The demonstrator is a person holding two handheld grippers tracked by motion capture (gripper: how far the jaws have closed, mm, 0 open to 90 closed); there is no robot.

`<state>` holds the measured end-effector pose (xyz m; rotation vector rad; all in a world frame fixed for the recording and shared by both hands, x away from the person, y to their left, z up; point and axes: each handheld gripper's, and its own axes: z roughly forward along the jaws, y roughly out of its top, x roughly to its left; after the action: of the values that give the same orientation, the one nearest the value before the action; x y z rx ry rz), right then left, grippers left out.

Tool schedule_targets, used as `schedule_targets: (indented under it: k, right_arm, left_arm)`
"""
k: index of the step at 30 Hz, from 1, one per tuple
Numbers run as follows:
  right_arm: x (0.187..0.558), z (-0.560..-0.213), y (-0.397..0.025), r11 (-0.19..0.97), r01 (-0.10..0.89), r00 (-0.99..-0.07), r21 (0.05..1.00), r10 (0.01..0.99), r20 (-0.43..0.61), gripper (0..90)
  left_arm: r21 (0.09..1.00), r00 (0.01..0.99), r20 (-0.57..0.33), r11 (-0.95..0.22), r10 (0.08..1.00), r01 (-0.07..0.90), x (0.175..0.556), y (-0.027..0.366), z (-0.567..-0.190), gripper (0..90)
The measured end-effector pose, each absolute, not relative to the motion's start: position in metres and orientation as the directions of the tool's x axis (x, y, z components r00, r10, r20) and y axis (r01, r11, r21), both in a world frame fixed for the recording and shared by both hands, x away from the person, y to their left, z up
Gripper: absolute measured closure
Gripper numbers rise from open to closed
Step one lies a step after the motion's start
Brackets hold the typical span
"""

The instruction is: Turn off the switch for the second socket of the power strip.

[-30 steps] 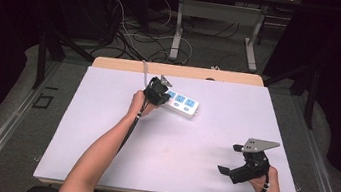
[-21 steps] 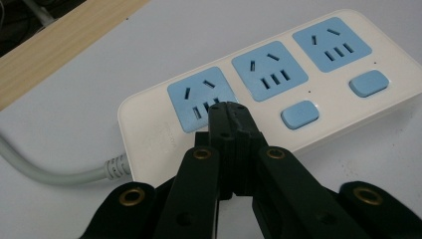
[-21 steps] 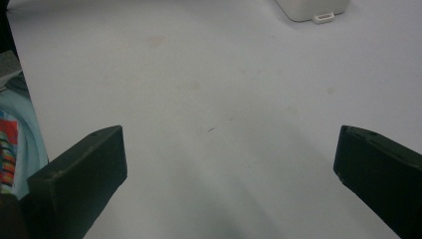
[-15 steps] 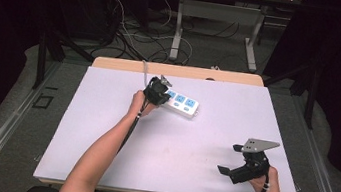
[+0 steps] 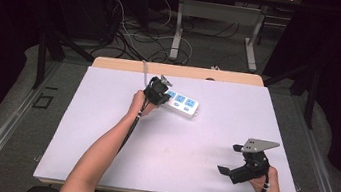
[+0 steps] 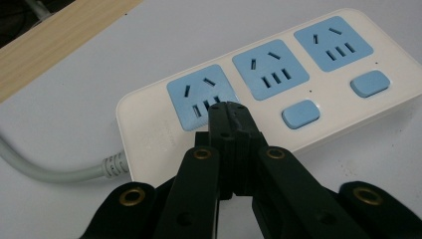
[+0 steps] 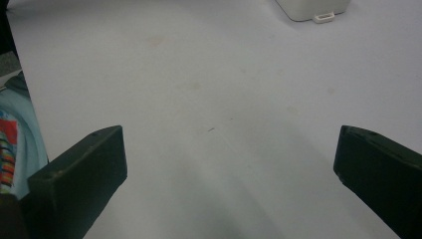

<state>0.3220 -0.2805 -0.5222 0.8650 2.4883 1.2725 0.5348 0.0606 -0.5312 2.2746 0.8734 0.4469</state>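
Left gripper (image 6: 230,112): jaws together, tips over the power strip's (image 6: 259,79) first blue socket; no readable label. Right gripper (image 5: 235,161): jaws wide apart, above the table (image 5: 100,147).

Dark room, grey floor (image 5: 11,104), tangled cables (image 5: 133,25) behind the table (image 5: 98,166).

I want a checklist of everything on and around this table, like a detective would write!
Surface: white table top, wooden strip along its far edge.
Job's things: white power strip with three blue sockets, two blue buttons showing.
Clutter: nothing seen.
Grippers: left tongs shut, tips over the power strip's end socket; right tongs open above bare table.
Cables: grey cord leaves the power strip; a black cable trails from each gripper.
Surroundings: dark room, table legs and loose wires on the floor behind.
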Motion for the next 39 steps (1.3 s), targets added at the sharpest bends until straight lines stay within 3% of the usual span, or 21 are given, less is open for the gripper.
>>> schedule_targets:
  k: [39]
  right_arm:
    - [0.3215, -0.5212, -0.2822, 0.454, 0.399, -0.802, 0.796, 0.593, 0.064, 0.0]
  left_arm:
    - [0.667, 0.714, 0.119, -0.588, 0.69, 0.457, 0.5329, 0.0553, -0.5285, 90.0]
